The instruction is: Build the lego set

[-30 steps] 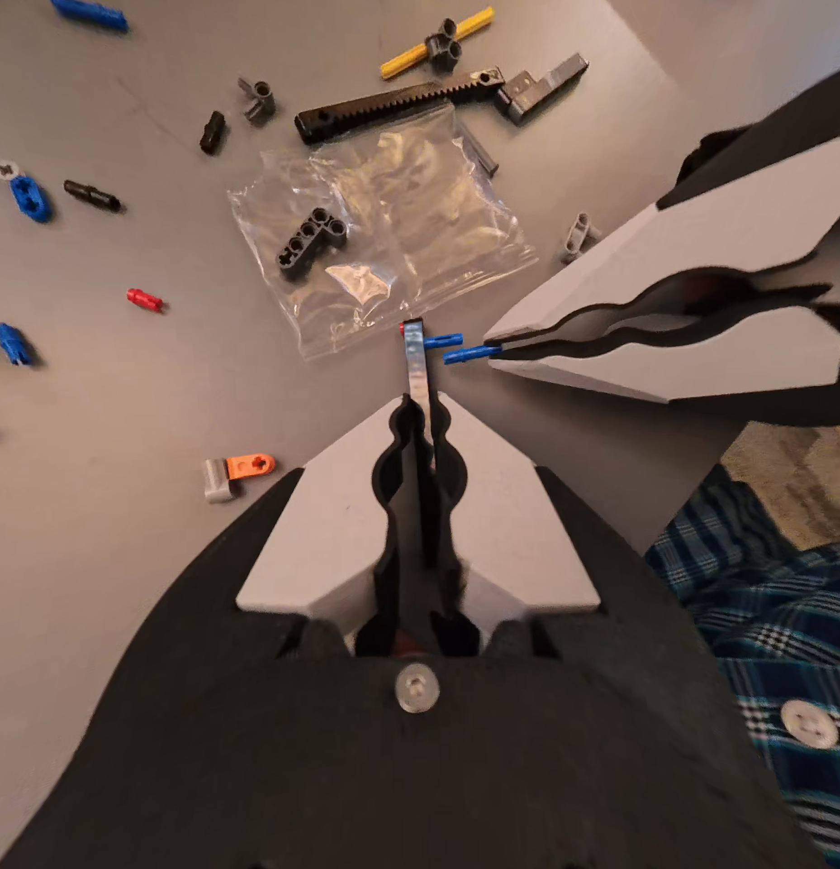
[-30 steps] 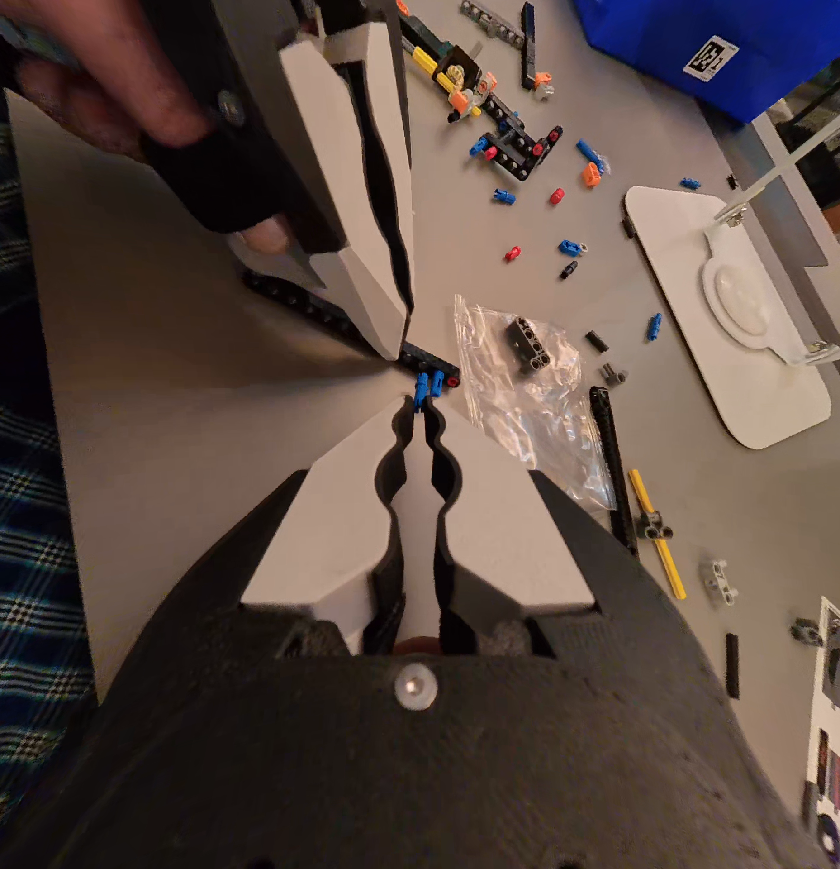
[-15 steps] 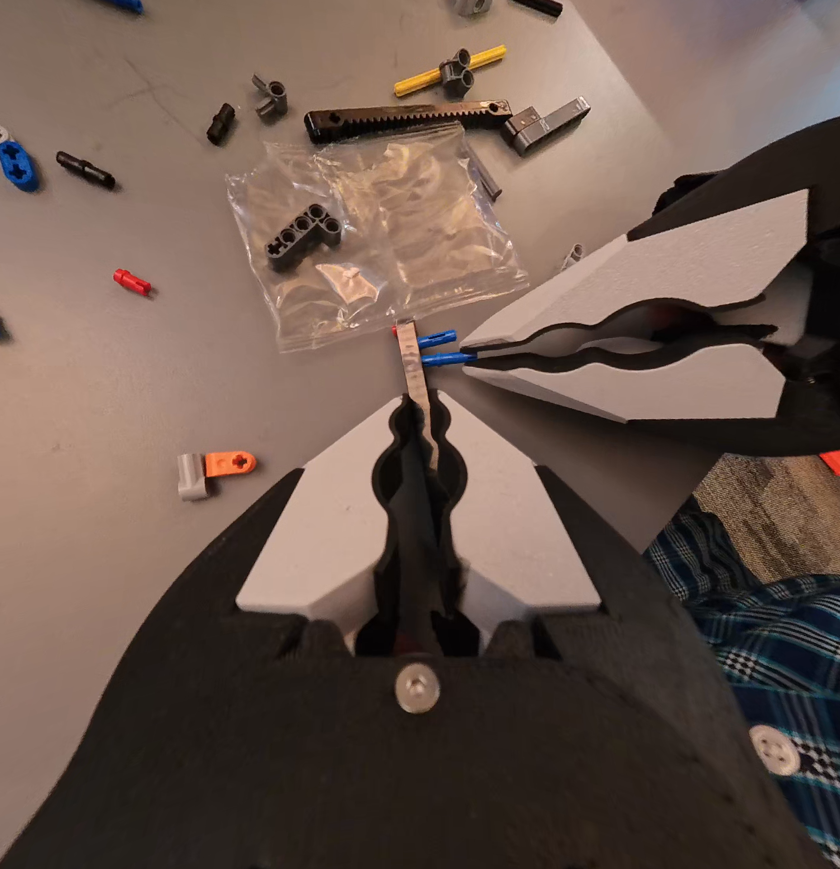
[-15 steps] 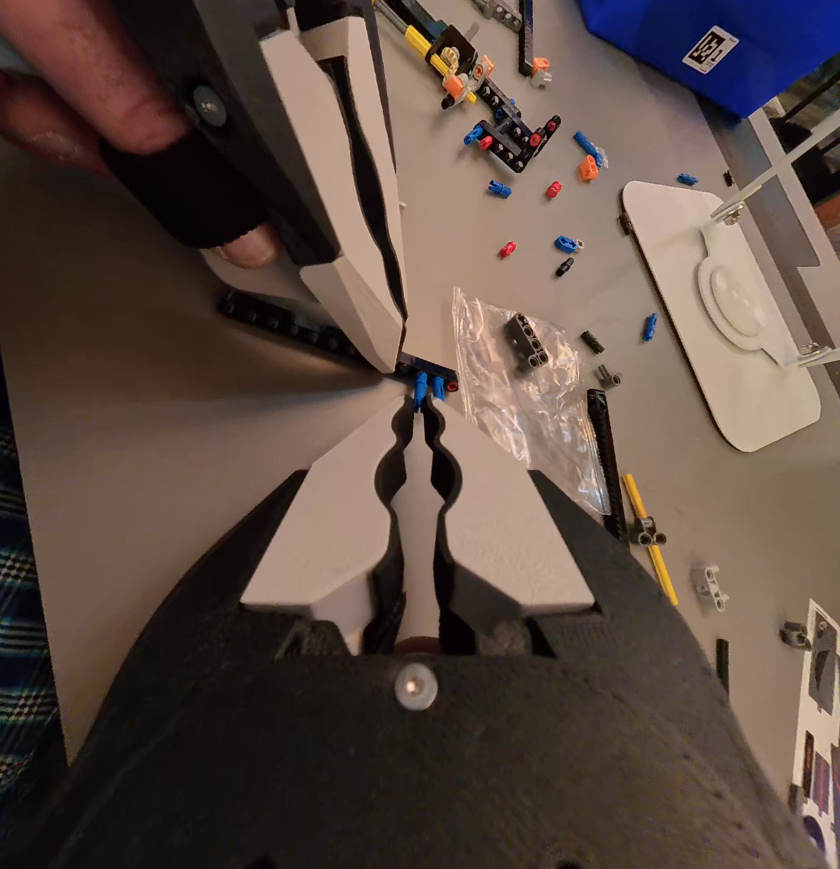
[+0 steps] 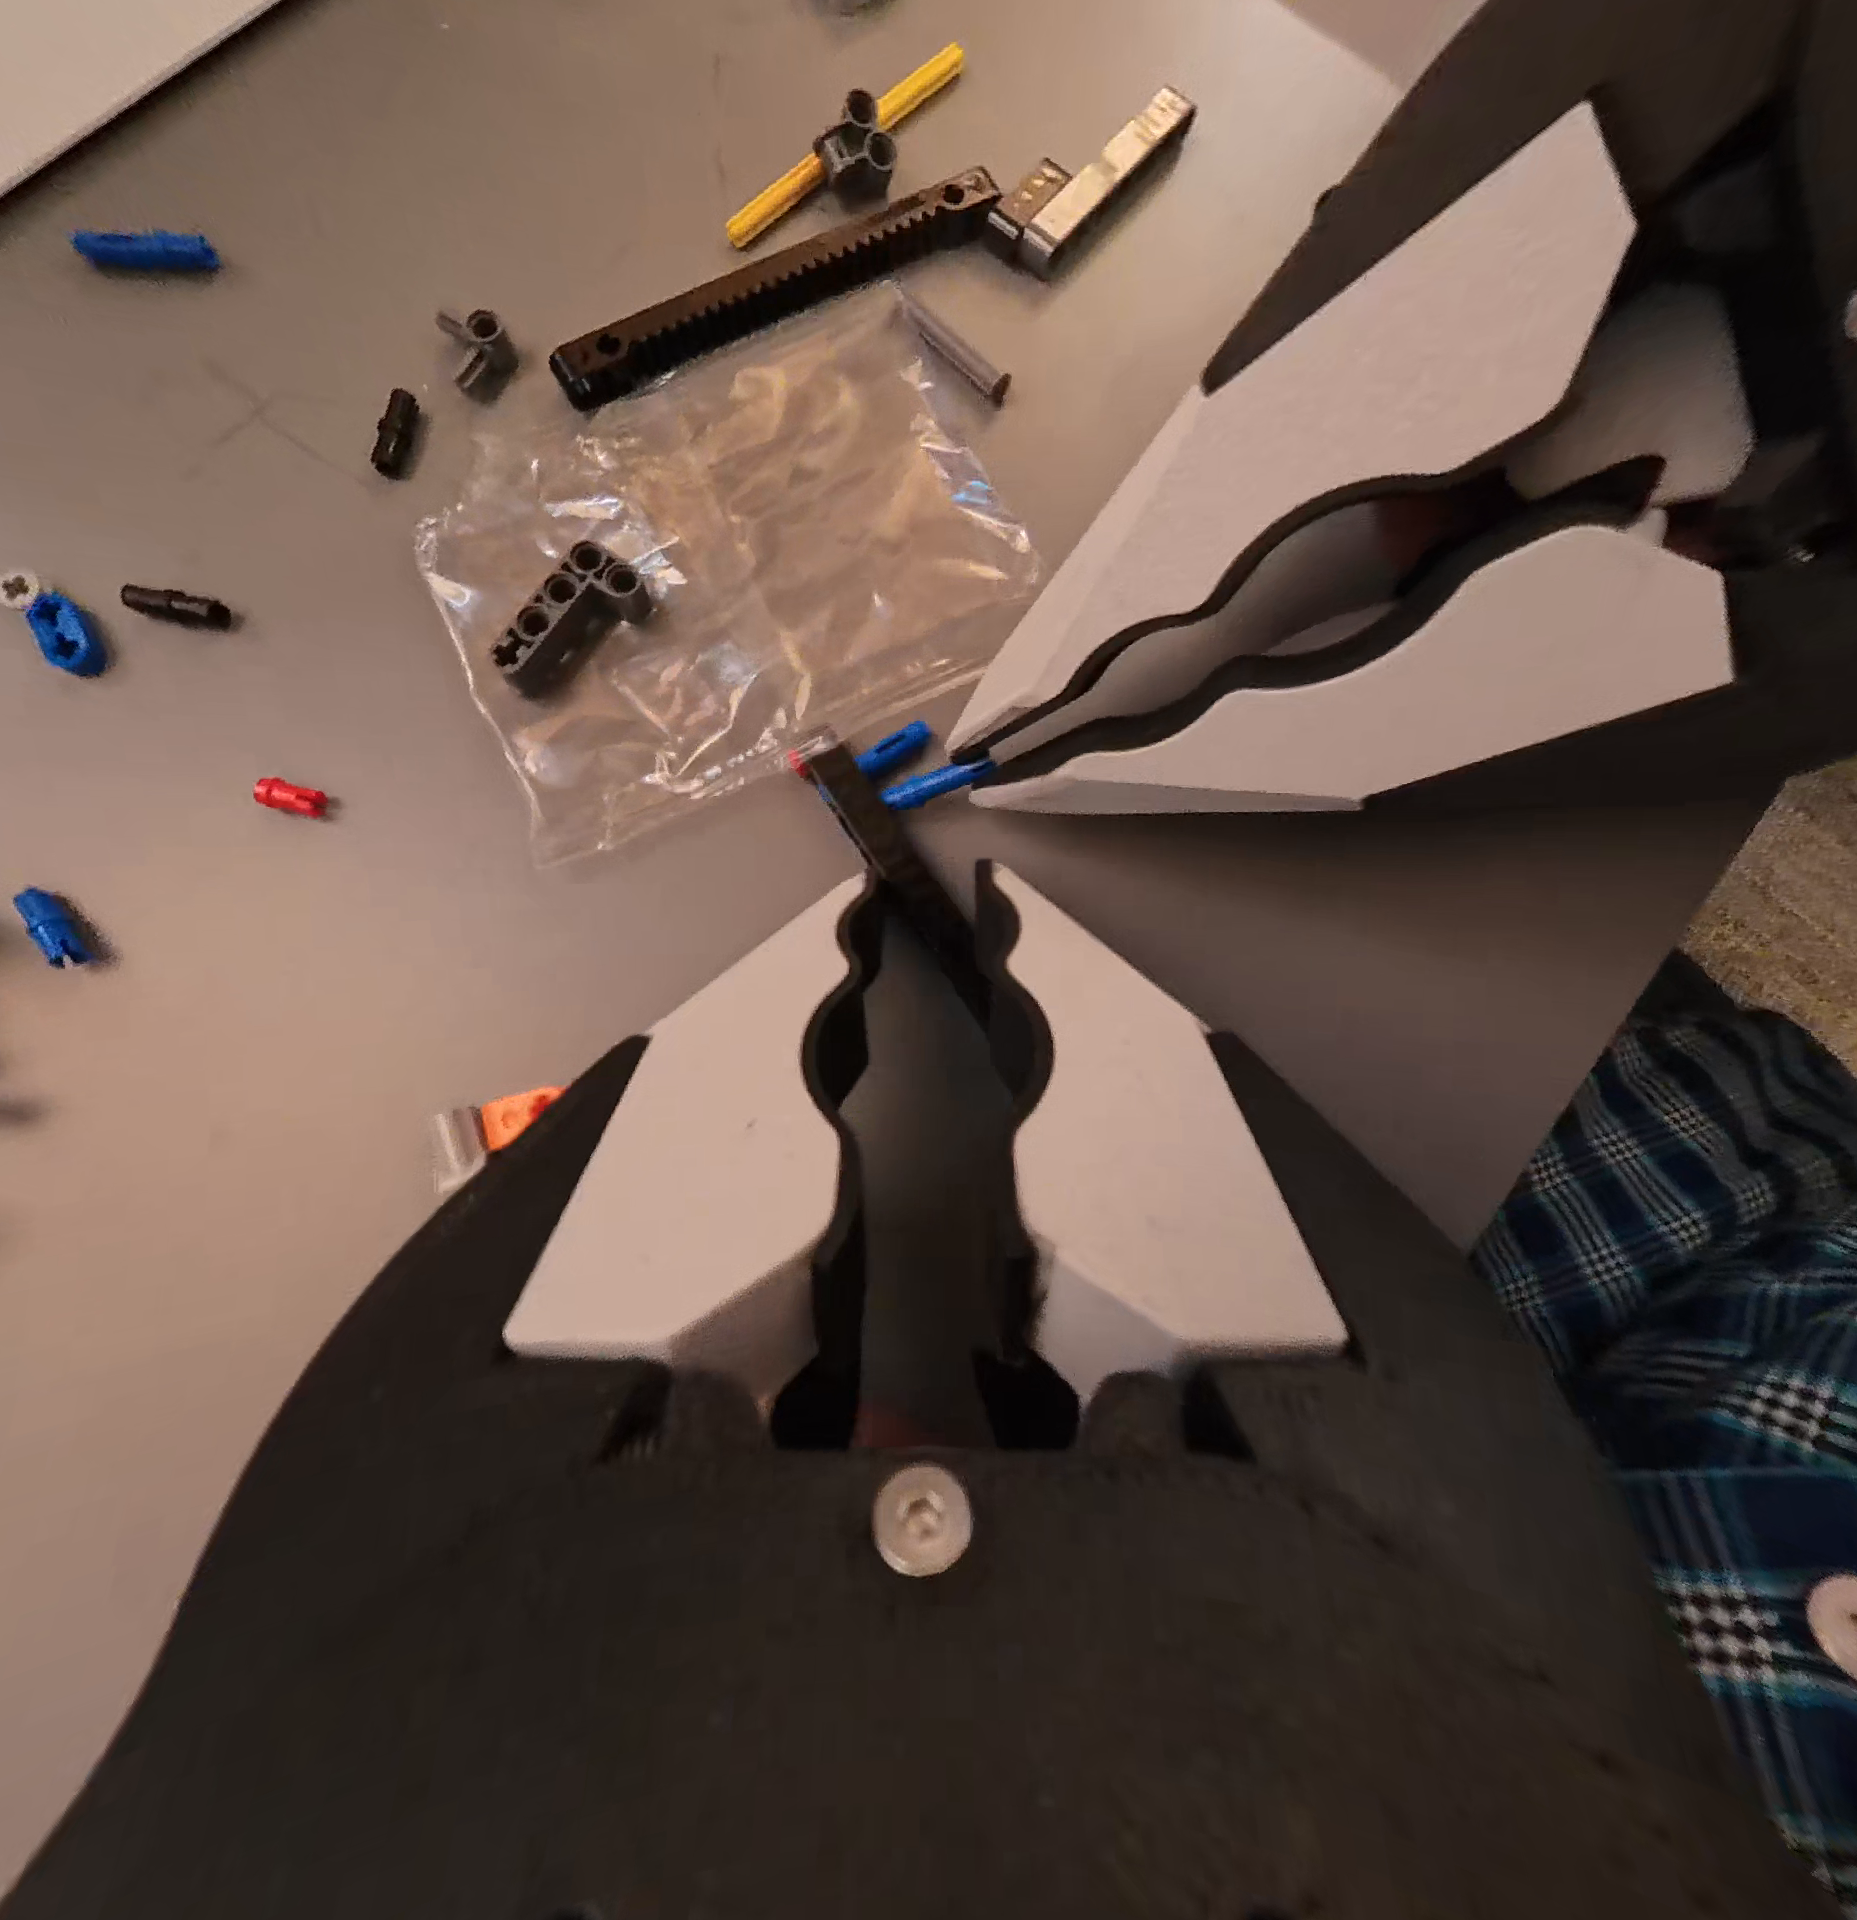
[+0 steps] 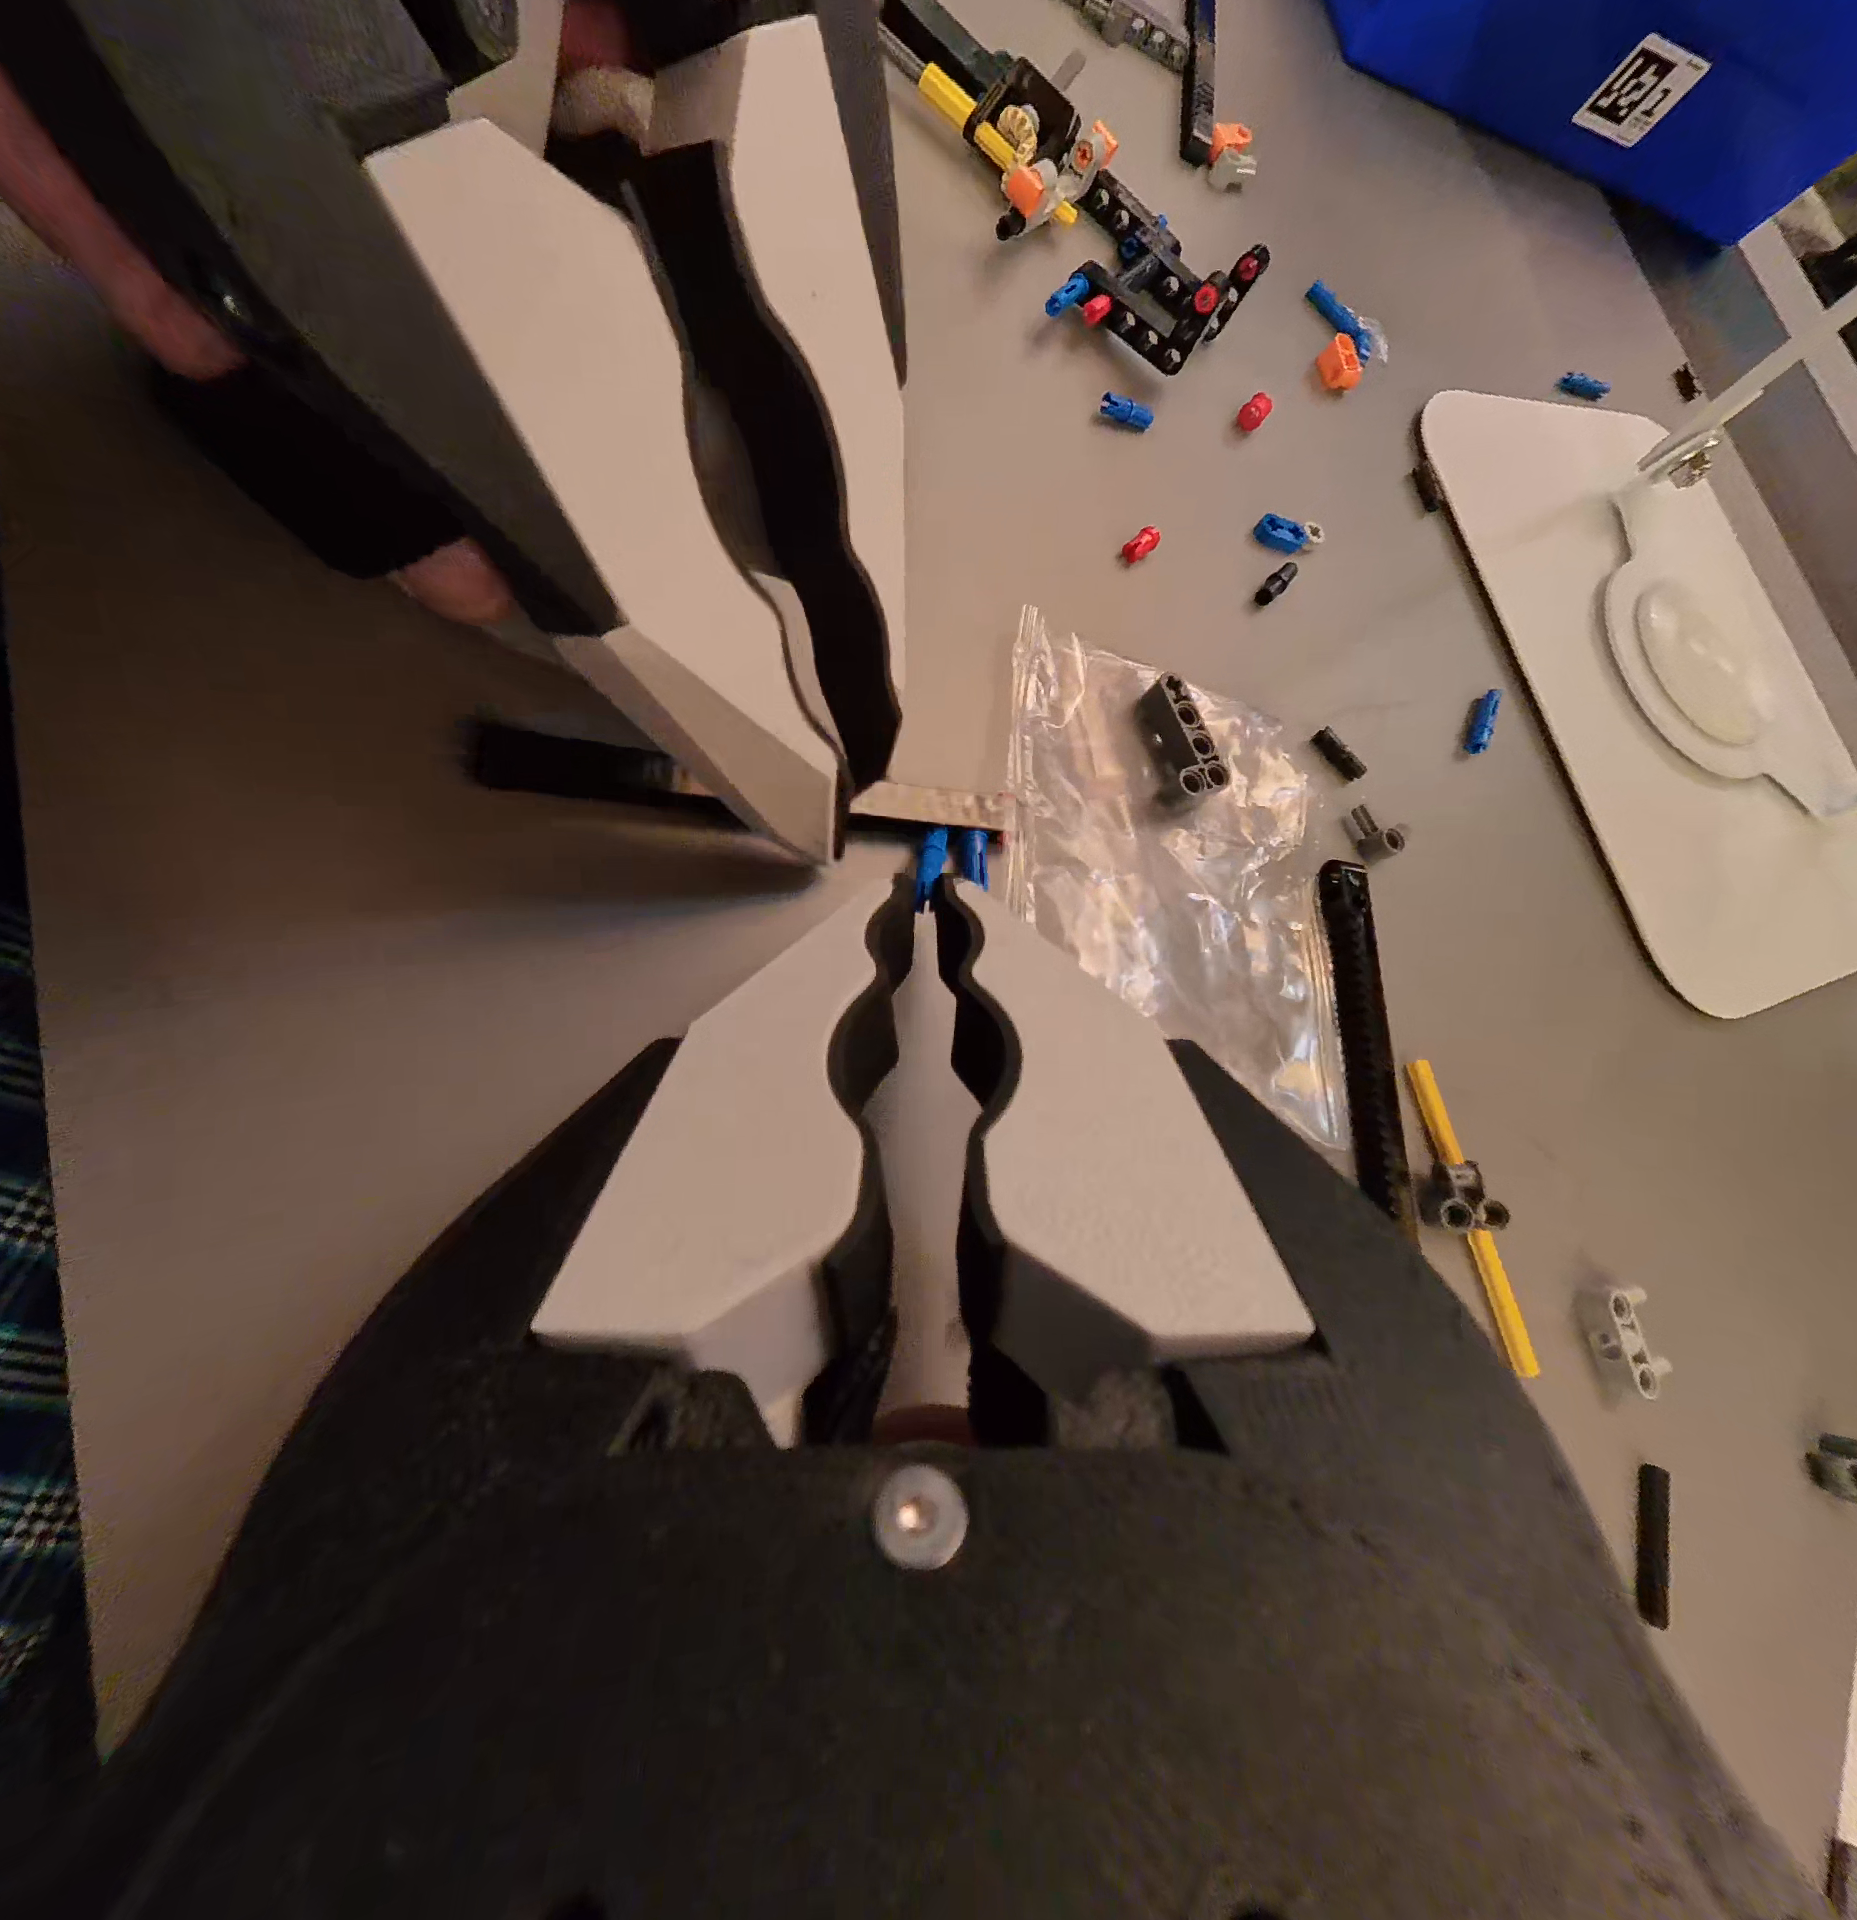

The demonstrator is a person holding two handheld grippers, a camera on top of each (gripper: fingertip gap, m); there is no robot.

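Two blue pins stick out of the far end of a long black beam (image 5: 870,821), side by side, and the right gripper (image 6: 929,894) has its tips pinched narrowly on the nearer blue pin (image 6: 930,864), while the second blue pin (image 6: 972,854) sits free just beside it. From the left wrist view the left gripper (image 5: 924,883) has its fingers parted a little, with the beam running slantwise between them toward the right-hand finger; whether the fingers actually press on the beam I cannot tell. From the right wrist view the same beam lies low over the grey tabletop (image 6: 280,1039), passing under the left gripper's tips, with a red pin end just visible at its far tip. Just beyond the beam's end lies a clear plastic bag (image 5: 737,561) with a dark grey angled beam (image 5: 571,618) resting on it. Past the bag are a black toothed rack (image 5: 768,286), a yellow axle (image 5: 846,145) carrying a dark grey connector, and a light grey block at the rack's end. Loose red, blue and black pins are scattered to the left. Farther off in the right wrist view stand a partly built black frame (image 6: 1163,301), a white board (image 6: 1589,675) and a blue box (image 6: 1589,94). A blue checked shirt shows at the tabletop's near edge
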